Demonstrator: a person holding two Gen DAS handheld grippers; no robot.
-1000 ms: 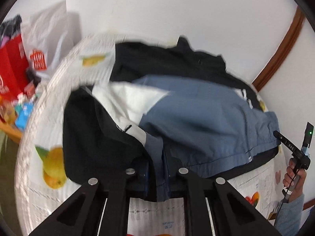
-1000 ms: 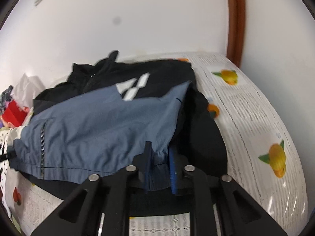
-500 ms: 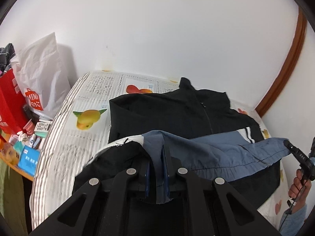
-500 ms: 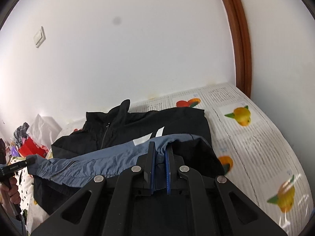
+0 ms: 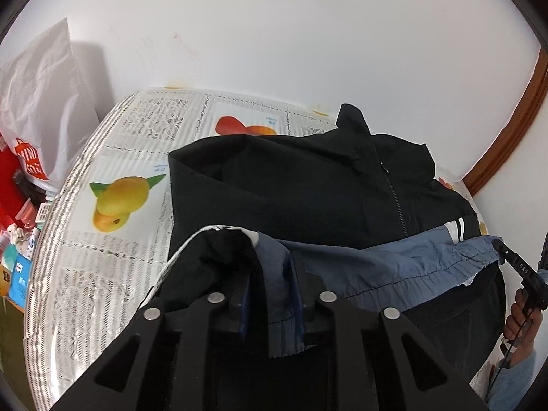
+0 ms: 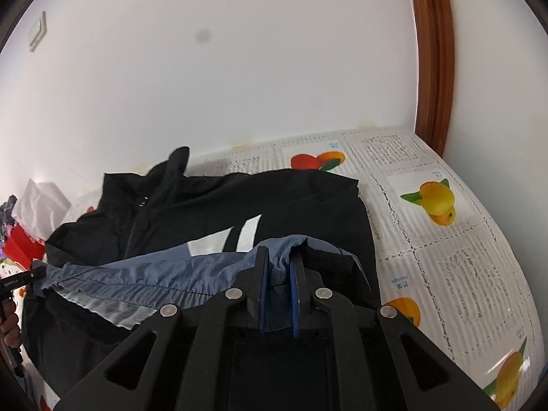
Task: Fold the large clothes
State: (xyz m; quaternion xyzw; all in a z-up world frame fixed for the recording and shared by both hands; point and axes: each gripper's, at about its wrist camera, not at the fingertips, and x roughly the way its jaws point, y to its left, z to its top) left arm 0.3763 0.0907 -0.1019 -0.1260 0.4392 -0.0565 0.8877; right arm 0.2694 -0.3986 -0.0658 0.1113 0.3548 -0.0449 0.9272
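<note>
Over the bench (image 5: 113,239), the jacket (image 5: 308,191)'s blue hem (image 5: 394,270), lying flat a second ago, is now lifted taut, pinched by left claw (image 5: 272,294) and right claw (image 6: 278,291), so the fold-over looks underway.

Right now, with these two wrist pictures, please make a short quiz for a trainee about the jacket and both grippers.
1. True or false: the left gripper is shut on the blue hem of the jacket.
2. What does the right gripper hold? A) the collar B) the blue hem C) the white bag
3. Fill in: the tablecloth under the jacket is printed with ____.

Key: 1 true. 2 B; the hem hangs stretched between both grippers, above the black body. 3 fruit, seen as yellow and orange pictures.
</note>
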